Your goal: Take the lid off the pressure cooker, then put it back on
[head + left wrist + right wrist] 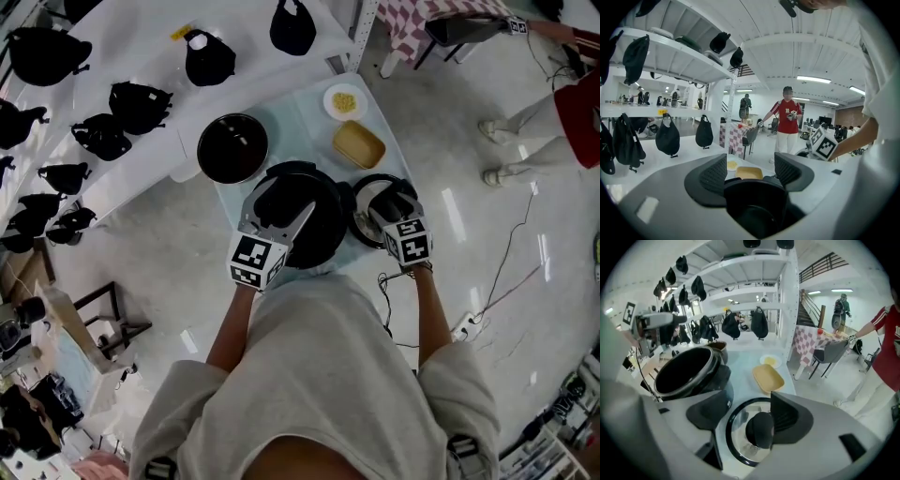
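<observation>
One glass lid [739, 433] lies flat on the table [300, 112], off the cooker [325, 222]. It sits straight below the right gripper [750, 409]. Its black knob [759, 430] shows under the gap between those jaws, which stand wide apart, released, and grip nothing. Left of those jaws the cooker stands open, its dark inside bare. The left gripper [750, 173] is at the cooker's near edge, and its jaws are clenched on a black part of the cooker that fills the gap between them. Ahead of both pairs of jaws lies a yellow tray [358, 145], and a small plate [344, 100] sits just past it. A black bowl [232, 147] stands beyond the cooker, left of the tray. Far ahead of the left jaws stands a person in red [787, 119].
</observation>
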Available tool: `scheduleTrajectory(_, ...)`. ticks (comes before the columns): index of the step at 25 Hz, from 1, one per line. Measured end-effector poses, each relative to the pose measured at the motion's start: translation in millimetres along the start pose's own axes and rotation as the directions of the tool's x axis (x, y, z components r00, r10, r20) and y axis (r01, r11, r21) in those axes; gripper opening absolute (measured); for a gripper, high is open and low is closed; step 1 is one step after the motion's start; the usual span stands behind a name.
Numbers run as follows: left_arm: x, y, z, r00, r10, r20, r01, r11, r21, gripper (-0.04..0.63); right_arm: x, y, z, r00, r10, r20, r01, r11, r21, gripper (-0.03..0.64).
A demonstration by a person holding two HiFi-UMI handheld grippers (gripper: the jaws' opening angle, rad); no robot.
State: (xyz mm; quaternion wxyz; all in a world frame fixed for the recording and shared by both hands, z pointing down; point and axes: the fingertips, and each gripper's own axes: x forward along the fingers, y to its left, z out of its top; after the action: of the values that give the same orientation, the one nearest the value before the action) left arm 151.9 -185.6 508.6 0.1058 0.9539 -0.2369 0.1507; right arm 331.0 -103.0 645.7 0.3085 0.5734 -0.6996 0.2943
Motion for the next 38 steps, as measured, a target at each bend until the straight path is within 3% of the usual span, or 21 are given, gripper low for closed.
scheduleTrajectory(3,-3,1,1,1.0,0.005,0.002,-0.005,1.0,-0.003,0.301,-31,12,25,0.991,-0.028,0.127,0.023,0.999,0.04,0.293)
scheduleTrajectory(7,-7,5,3,1.0,0.018,0.011,-0.018,1.0,-0.006,0.301,-69,27,57,0.959,-0.05,0.278,0.034,0.997,0.063,0.291)
scheduleTrajectory(14,-15,14,6,0.998,0.051,0.035,-0.05,0.999,-0.012,0.301,-99,54,107,0.902,-0.014,0.431,0.02,1.0,-0.009,0.288)
scheduleTrajectory(22,-48,35,16,0.987,0.144,0.075,-0.142,0.99,-0.024,0.301,-97,116,171,0.832,0.135,0.538,-0.082,0.989,-0.122,0.278)
scheduleTrajectory(30,-102,68,21,0.95,0.286,0.122,-0.279,0.958,-0.068,0.299,-90,172,214,0.777,0.279,0.565,-0.16,0.955,-0.252,0.278)
scheduleTrajectory(38,-140,90,15,0.916,0.375,0.142,-0.362,0.926,-0.109,0.301,-81,203,227,0.76,0.348,0.55,-0.206,0.93,-0.305,0.278)
